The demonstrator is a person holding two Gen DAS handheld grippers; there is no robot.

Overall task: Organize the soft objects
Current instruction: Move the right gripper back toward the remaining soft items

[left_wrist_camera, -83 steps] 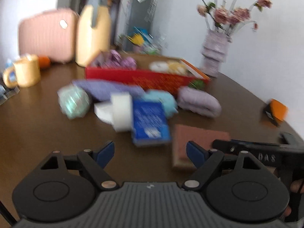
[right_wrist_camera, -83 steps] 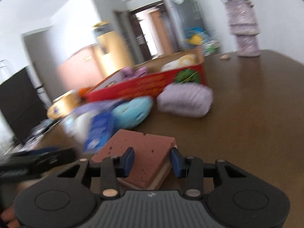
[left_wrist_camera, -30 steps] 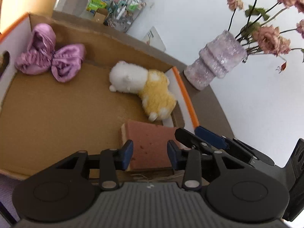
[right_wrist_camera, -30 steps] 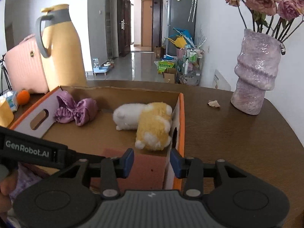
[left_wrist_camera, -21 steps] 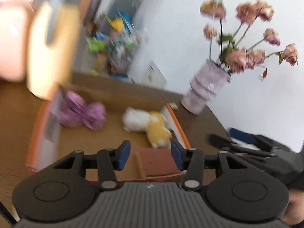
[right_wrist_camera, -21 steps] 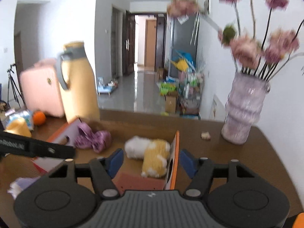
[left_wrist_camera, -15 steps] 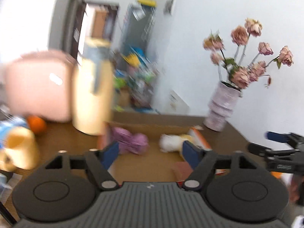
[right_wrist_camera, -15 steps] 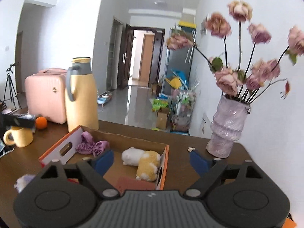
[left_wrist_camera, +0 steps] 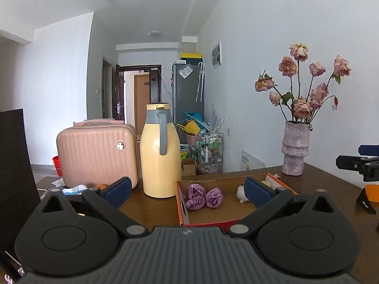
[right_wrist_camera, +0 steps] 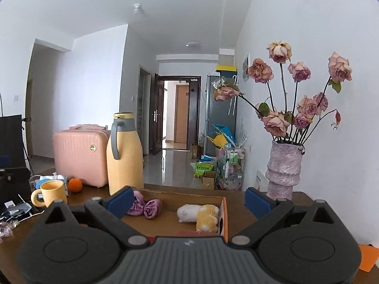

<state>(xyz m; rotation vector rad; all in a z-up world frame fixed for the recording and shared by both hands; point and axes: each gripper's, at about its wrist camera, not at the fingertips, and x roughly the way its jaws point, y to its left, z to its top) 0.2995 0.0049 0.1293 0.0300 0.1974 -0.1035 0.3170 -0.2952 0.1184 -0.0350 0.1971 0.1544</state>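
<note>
Both the left hand-held gripper [left_wrist_camera: 187, 190] and the right hand-held gripper [right_wrist_camera: 188, 200] have just been opening and hold nothing. The sponge [right_wrist_camera: 187, 233] lies in the cardboard box [right_wrist_camera: 225, 215], beside the plush toy [right_wrist_camera: 199, 214]. This drop looks finished. Next, find another soft thing outside the box.

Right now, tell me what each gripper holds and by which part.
Nothing. The left gripper and right gripper both stand wide open with nothing between their pads; their jaws have just been opening.

Brown table [right_wrist_camera: 239, 213], cardboard box [right_wrist_camera: 223, 215], yellow jug [right_wrist_camera: 124, 156], pink case [right_wrist_camera: 79, 157], vase [right_wrist_camera: 283, 172]
</note>
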